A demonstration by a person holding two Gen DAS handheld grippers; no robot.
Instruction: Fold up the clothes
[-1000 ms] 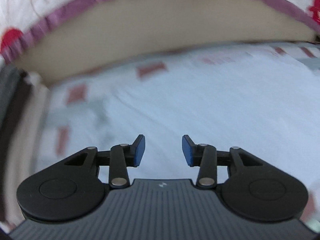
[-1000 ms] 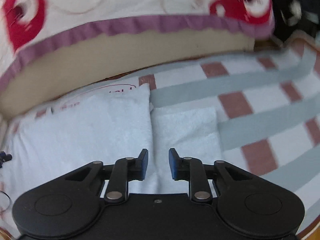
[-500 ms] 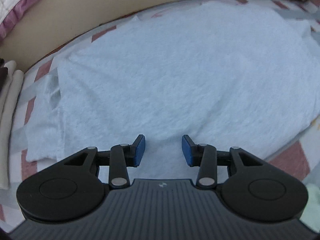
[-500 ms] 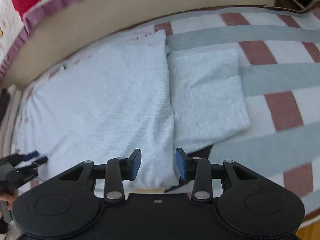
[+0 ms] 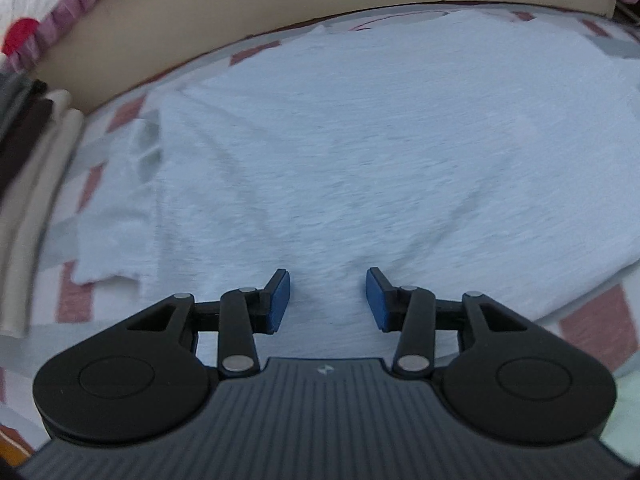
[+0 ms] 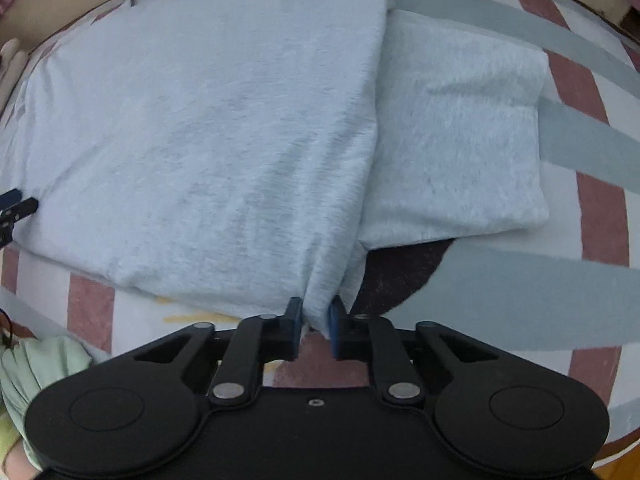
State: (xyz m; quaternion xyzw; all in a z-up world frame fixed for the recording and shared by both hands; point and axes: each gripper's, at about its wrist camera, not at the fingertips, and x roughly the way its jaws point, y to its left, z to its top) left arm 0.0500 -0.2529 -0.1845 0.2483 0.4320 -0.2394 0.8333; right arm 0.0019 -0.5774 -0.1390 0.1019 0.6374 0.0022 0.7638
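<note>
My right gripper (image 6: 314, 326) has its jaws pinched on the near hem of the light grey shirt (image 6: 208, 132); cloth bunches up between the blue pads. My left gripper (image 5: 327, 295) hangs over the same shirt (image 5: 360, 152) with its jaws wide apart, nothing between them. The shirt lies flat on the checked blanket (image 6: 592, 216), one folded section (image 6: 460, 132) sticking out to the right of the main body. Left gripper's tip is visible at the left edge of the right camera. Left view is motion-blurred. Pale green cloth (image 6: 36, 364) sits at bottom left.
</note>
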